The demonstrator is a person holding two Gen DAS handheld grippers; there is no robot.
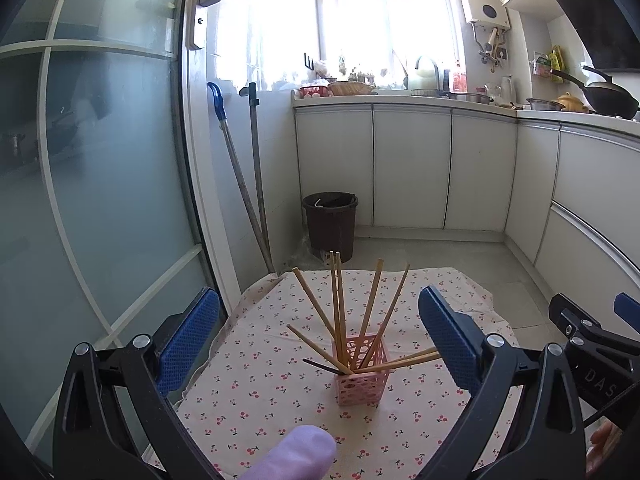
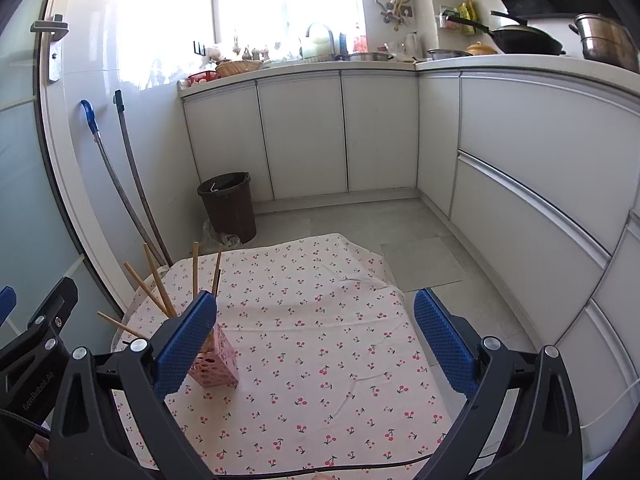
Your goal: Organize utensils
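A pink perforated holder [image 1: 362, 378] stands on the cherry-print tablecloth [image 1: 256, 392]. Several wooden chopsticks [image 1: 338, 308] stick out of it at fanned angles, and one dark stick [image 1: 324, 367] leans out to the left. My left gripper [image 1: 318, 336] is open and empty, its fingers either side of the holder and nearer the camera. In the right wrist view the holder [image 2: 218, 364] sits at the left, partly behind my left finger [image 2: 186, 344], with chopsticks [image 2: 160, 284] above it. My right gripper [image 2: 314, 334] is open and empty over bare cloth [image 2: 320, 320].
A purple rounded object [image 1: 294, 454] lies at the near table edge. A dark bin [image 1: 331, 221] and two long handles [image 1: 250, 184] stand beyond the table. White cabinets [image 2: 340, 132] and a glass door [image 1: 88, 160] surround the small table.
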